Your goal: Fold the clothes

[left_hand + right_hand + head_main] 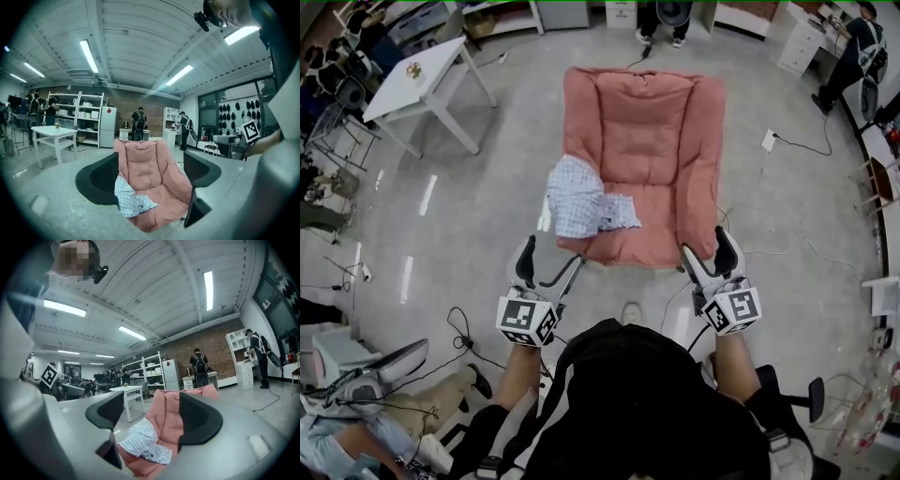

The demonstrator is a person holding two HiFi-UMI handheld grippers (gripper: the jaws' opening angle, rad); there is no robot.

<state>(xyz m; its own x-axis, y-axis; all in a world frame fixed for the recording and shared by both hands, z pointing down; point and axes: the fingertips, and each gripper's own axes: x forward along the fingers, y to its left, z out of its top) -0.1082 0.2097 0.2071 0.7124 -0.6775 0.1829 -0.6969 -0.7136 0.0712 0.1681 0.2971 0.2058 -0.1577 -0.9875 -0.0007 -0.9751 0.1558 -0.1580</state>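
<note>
Head view: a checked shirt [581,202] lay crumpled on the seat of a pink chair [647,122], bunched toward the frame's left side, with part of it draped over that edge.
Left gripper [549,261]: held just short of the chair's front edge, below the shirt in the frame and apart from the cloth.
Left fingers [101,180]: spread wide with only open air between them; chair and shirt stood beyond them in the left gripper view.
Right gripper [705,246]: near the chair's front right corner, well apart from the shirt.
Right fingers [199,418]: likewise wide apart and empty in the right gripper view, the shirt lying beyond them.
Step in hand: judged to be the approach, since both grippers faced the chair and neither touched cloth.
Progress: at the start, with the shirt unfolded and ungrasped.
Next move: probably calls for both grippers to reach the heap, find two corners or edges, close on a single layer each, and spread the shirt flat on the seat.
Risk: the heap hid collar and hems, so a pinch might catch several layers.
</note>
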